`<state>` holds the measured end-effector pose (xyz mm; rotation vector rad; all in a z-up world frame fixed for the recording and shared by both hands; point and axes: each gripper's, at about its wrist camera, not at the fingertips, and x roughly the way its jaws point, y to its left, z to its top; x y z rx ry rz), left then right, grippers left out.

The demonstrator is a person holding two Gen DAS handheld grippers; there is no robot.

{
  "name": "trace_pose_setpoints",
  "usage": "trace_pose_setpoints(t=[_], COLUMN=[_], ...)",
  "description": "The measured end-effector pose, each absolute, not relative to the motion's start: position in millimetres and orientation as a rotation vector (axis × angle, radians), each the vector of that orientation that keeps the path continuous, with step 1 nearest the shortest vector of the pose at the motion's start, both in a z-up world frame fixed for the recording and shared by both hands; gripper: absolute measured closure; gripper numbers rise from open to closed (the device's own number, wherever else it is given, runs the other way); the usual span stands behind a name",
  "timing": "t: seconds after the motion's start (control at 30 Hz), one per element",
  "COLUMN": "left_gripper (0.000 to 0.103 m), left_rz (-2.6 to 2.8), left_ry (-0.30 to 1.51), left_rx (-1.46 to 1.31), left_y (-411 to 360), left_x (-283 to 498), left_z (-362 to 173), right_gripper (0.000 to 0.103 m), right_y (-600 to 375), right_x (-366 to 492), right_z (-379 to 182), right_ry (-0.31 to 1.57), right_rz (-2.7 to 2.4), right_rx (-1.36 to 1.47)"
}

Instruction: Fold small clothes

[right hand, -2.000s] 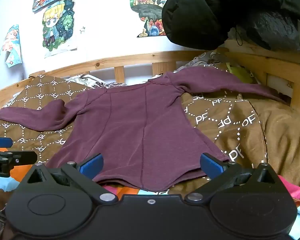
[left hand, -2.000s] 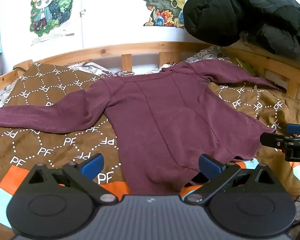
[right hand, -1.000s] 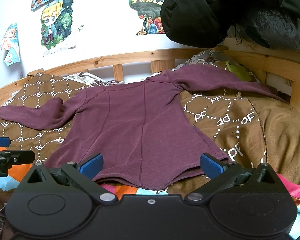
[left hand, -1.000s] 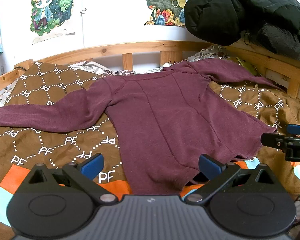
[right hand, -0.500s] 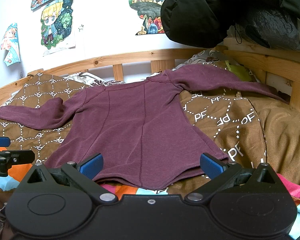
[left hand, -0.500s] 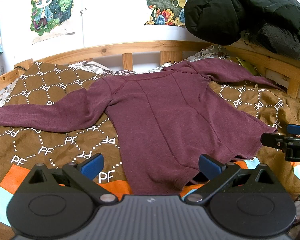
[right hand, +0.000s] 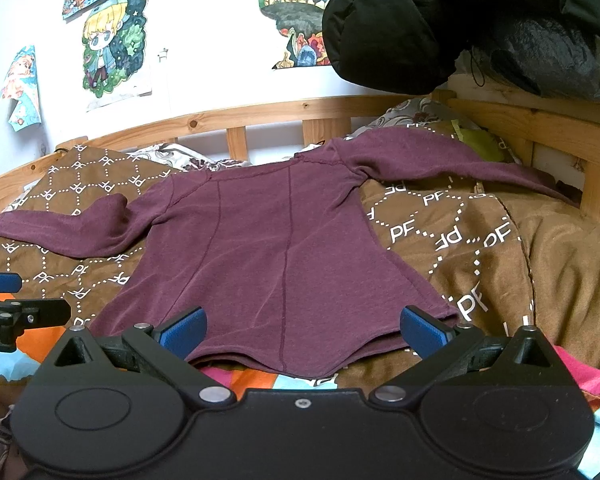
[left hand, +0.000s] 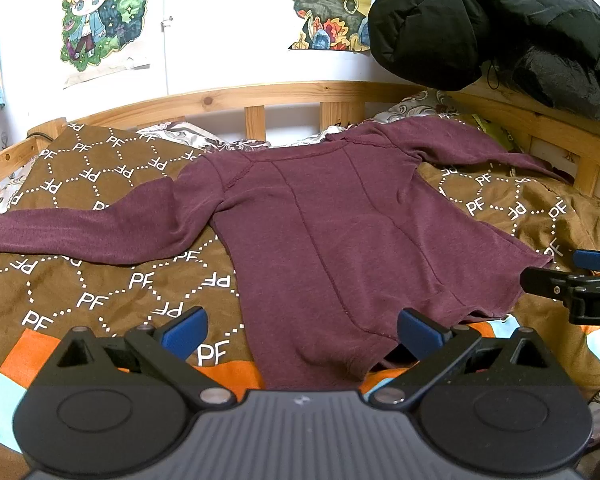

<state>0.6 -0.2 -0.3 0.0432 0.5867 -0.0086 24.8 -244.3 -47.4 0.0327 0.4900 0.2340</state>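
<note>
Comparing this moment with two seconds back, almost nothing has shifted: both grippers hover at the near hem as before, and the sweater has only lost a little of the wrinkling near its bottom edge.

Nearest, the left gripper (left hand: 302, 330) has its blue pads spread wide over the hem's left part, holding nothing. The right gripper (right hand: 302, 330) is likewise spread wide and empty, over the hem's right part; its side shows at the right edge of the left view, just off the hem's corner.

The maroon sweater (left hand: 340, 232) lies flat, hem toward the grippers, neck toward the far rail, both sleeves stretched out sideways. Its left sleeve (left hand: 92, 232) lies across the brown quilt (left hand: 80, 288) printed with white letters; the right sleeve (right hand: 440, 160) runs over a raised fold of quilt toward the side rail. Bright orange, pink and pale blue bedding (right hand: 260, 378) peeks out under the hem.

Farther back stands the wooden bed rail (left hand: 260, 94), with patterned pillows (left hand: 172, 132) against it. A black puffer jacket (right hand: 440, 20) hangs over the far right corner, above the right sleeve. Cartoon posters (left hand: 100, 16) are stuck on the white wall.
</note>
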Motion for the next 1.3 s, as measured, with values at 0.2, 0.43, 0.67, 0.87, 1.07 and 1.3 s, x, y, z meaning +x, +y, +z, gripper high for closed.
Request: trace_pose_setpoints(t=[0.2,0.43,0.67,0.87,1.07,1.3], left_gripper=[0.001,0.001,0.001,0.001,0.001,0.001], left_rz=[-0.008,-0.009,-0.011,-0.009,-0.002,0.059], left_ry=[0.587,0.591,0.594,0.605,0.622,0.705], left_rx=[0.043,0.042,0.045,0.046,0.044,0.022], left_y=[0,0,0,0,0,7], left_x=[1,-1,1,2,6,18], left_z=[0,1,-1,-2,-4,-13], right_gripper=[0.0,0.0,0.0,0.0,0.0,0.0], right_y=[-244,-244,-244,-247,-248,-248], right_x=[25,25,25,25,27,33], right_z=[-48,-47,-47,-45,-47,-51], right_ry=[0.49,0.494,0.495,0.491,0.502,0.556], right_rz=[0.234,0.229,0.229,0.21,0.181,0.129], right_rx=[0.032,0.034,0.034,0.037,0.044,0.038])
